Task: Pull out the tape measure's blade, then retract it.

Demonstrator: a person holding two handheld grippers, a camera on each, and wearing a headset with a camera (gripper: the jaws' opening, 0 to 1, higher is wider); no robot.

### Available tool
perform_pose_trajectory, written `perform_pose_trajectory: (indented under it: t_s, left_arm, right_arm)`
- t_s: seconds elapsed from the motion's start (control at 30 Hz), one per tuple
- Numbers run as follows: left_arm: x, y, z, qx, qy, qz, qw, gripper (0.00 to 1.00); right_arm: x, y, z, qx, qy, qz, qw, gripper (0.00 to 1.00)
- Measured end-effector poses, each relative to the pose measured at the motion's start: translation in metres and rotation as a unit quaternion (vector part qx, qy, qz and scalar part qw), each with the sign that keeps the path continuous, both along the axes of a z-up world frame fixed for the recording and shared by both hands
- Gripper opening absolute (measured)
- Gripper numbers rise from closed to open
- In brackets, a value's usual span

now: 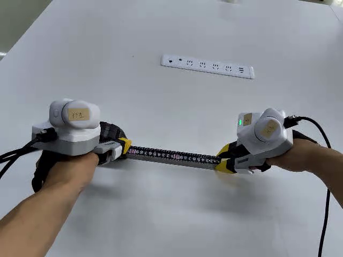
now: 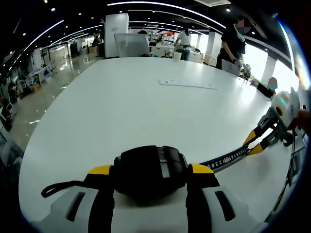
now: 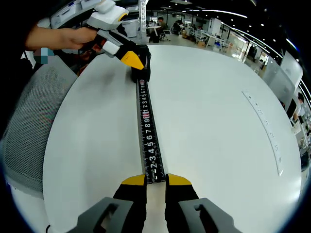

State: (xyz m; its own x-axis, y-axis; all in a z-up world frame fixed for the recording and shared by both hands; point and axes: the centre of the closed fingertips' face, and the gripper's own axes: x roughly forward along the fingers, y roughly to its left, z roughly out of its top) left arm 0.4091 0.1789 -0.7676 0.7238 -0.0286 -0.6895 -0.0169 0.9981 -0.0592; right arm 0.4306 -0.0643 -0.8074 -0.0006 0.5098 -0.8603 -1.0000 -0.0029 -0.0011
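Note:
The black tape measure case (image 2: 150, 170) sits clamped between the yellow-tipped jaws of my left gripper (image 2: 151, 171), on the left of the white table (image 1: 161, 32). Its case (image 1: 113, 132) peeks out past the left gripper (image 1: 119, 149) in the head view. A dark blade (image 1: 171, 156) with printed numbers runs out flat over the table to my right gripper (image 1: 225, 158), which is shut on the blade's end. In the right gripper view the blade (image 3: 147, 131) stretches from the right gripper (image 3: 155, 180) up to the case (image 3: 141, 67) and the left gripper (image 3: 127, 52).
A white power strip (image 1: 207, 66) lies further back on the table, past the blade. Black cables (image 1: 324, 176) trail from both grippers toward the table's near edge. People and desks stand far off behind the table (image 2: 121, 102).

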Motion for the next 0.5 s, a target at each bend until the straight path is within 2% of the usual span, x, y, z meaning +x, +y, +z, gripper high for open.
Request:
perform_pose_trajectory:
  t_s: [0.5]
  left_arm:
    - [0.0,0.001,0.0,-0.004,0.001,0.004,1.0,0.54]
  right_arm:
    - [-0.001,0.012,0.001,0.006,0.001,0.002,1.0,0.1]
